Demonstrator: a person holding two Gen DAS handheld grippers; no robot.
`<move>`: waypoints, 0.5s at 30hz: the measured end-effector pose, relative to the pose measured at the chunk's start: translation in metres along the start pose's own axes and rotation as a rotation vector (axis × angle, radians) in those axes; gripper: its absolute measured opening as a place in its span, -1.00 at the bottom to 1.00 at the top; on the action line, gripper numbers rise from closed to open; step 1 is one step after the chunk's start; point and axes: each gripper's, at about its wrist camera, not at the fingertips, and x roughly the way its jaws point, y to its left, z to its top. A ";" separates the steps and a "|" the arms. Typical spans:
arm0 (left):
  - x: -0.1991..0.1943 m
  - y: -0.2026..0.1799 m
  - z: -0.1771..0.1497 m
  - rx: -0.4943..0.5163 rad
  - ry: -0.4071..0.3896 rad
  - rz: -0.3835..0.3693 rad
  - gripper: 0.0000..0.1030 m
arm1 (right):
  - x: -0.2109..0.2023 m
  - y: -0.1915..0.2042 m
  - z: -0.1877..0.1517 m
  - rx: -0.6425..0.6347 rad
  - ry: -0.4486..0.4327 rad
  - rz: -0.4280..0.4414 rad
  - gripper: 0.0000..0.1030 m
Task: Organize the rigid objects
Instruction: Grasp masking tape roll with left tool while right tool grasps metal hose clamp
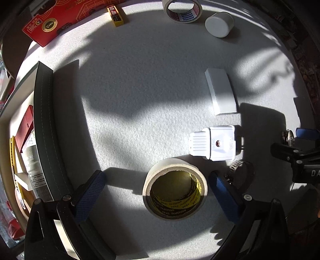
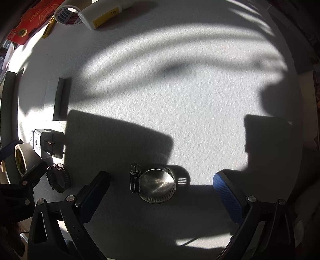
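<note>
Left gripper [image 1: 158, 192] wide open, pads either side of tape roll [image 1: 175, 189] w/o touching it; roll lies flat on white felt table [image 1: 140, 90], yellow-black print visible inside core. Just beyond roll: white plug [image 1: 216, 143], prongs pointing right. Between plug and left gripper's right pad: hose clamp [image 1: 241, 173], lying flat, near the pad; contact cannot be told. Further out: white box [image 1: 222, 92], apart from plug. Far edge of table: 2nd tape roll [image 1: 182, 10] w/ blue print, white cylinder [image 1: 219, 24] beside it, yellow box [image 1: 116, 16], red card [image 1: 50, 22]. At left: grey bin [image 1: 46, 128], upright wall facing table; inside it a red box [image 1: 25, 128], a bottle [image 1: 35, 172] and a yellow item [image 1: 13, 158], type unclear. Right gripper [image 2: 162, 192] also wide open, pads flanking 2nd hose clamp [image 2: 158, 185] w/ clear gaps both sides; clamp lies flat in shadow, screw housing on its left side. Right view also shows 1st clamp, plug and tape roll at its left edge, next to left gripper. Nothing held by either gripper.
</note>
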 end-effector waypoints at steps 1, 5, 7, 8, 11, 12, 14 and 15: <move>0.001 -0.001 0.001 0.000 0.022 0.000 1.00 | -0.002 -0.001 0.007 0.011 0.009 -0.002 0.99; -0.001 -0.007 0.005 -0.002 0.072 -0.001 0.87 | -0.014 0.010 0.003 -0.020 -0.014 -0.003 0.54; -0.005 -0.016 0.020 0.040 0.059 -0.001 0.70 | -0.022 0.018 0.001 -0.066 -0.022 -0.007 0.21; -0.008 -0.021 0.019 0.061 0.055 -0.003 0.54 | -0.024 0.021 0.001 -0.081 -0.021 -0.011 0.03; -0.017 -0.041 0.011 0.131 0.054 -0.006 0.01 | -0.028 0.026 -0.001 -0.085 -0.010 0.002 -0.17; -0.017 -0.044 0.010 0.151 0.071 -0.020 0.01 | -0.028 0.025 -0.004 -0.084 -0.004 0.006 -0.17; -0.020 -0.047 0.004 0.165 0.086 -0.040 0.01 | -0.029 0.028 -0.004 -0.072 0.004 0.022 -0.17; -0.022 -0.042 0.002 0.160 0.087 -0.052 0.01 | -0.032 0.024 -0.008 -0.065 0.004 0.032 -0.17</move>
